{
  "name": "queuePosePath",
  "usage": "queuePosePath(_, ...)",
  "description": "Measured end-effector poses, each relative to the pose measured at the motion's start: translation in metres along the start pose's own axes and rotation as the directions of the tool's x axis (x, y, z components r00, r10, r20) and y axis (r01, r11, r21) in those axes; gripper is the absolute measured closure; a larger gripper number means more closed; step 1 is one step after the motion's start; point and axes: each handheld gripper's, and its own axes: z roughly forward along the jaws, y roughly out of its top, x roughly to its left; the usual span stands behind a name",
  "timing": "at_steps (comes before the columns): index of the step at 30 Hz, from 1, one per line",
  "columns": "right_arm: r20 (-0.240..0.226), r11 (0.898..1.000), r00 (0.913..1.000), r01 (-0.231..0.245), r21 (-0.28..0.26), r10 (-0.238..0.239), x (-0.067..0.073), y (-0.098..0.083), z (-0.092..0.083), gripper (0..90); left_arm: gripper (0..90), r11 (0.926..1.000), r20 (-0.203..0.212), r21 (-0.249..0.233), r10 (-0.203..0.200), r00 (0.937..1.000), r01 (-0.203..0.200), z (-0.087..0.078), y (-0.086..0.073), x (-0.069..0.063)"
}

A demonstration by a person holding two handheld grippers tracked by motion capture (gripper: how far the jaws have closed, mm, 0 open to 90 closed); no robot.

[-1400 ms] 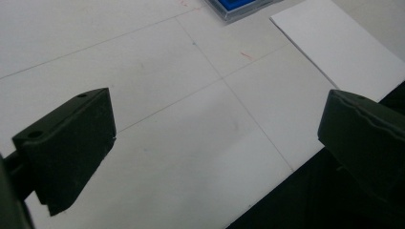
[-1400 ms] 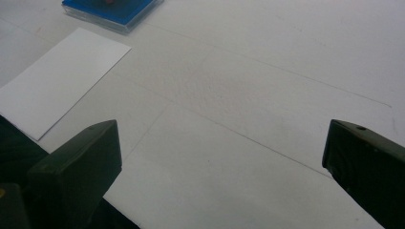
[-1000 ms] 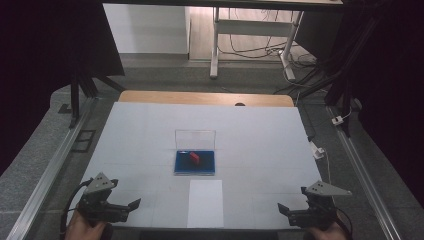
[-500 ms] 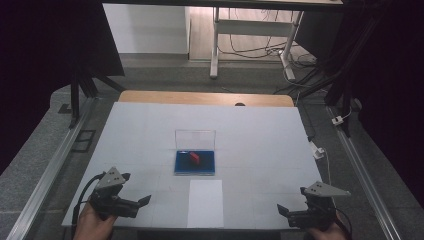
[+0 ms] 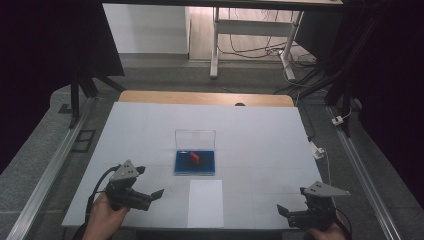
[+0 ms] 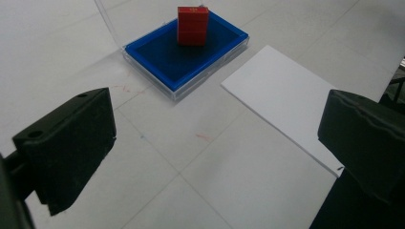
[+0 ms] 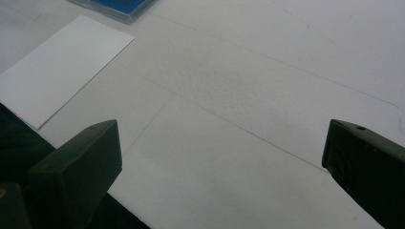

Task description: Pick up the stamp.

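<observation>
Left gripper [image 5: 150, 196] fingers wide, lined up on the red block [image 6: 193, 25] standing in the blue tray [image 6: 191, 62] at upper centre — best to go in level, straddle it squarely; right gripper [image 5: 287, 212] open, idle lower right.

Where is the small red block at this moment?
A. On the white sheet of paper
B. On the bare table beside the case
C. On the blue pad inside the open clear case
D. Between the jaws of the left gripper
C: the red block stands on the blue pad of the open clear case, apart from the white sheet and both grippers.
</observation>
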Motion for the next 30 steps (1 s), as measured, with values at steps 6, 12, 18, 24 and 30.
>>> queuePosePath(6, -0.001, 1.0, 1.0, -0.002, 0.0, 0.002, 0.0, 0.0, 0.0, 0.2, 0.0, 0.9991, 0.0, 0.033, 0.026, 0.9997, -0.026, 0.018, 0.009, 0.0)
queuePosePath(12, -0.001, 1.0, 1.0, -0.002, 0.0, 0.002, 0.0, 0.0, 0.0, 0.2, 0.0, 0.9954, 0.031, 0.044, 0.083, 0.9961, -0.085, 0.035, 0.022, 0.002)
queuePosePath(18, -0.001, 1.0, 1.0, -0.002, 0.001, 0.002, -0.001, 0.0, 0.0, 0.2, 0.0, 0.9947, 0.041, 0.048, 0.089, 0.9952, -0.091, 0.051, 0.035, 0.002)
queuePosePath(24, 0.0, 1.0, 1.0, -0.003, 0.006, 0.003, -0.001, 0.0, 0.001, 0.2, 0.0, 0.9946, 0.034, 0.06, 0.083, 0.996, -0.084, 0.068, 0.045, 0.004)
queuePosePath(30, 0.0, 1.0, 1.0, -0.003, 0.008, 0.003, 0.0, 0.0, 0.001, 0.2, 0.0, 0.9961, 0.017, 0.065, 0.059, 0.9981, -0.06, 0.081, 0.055, 0.006)
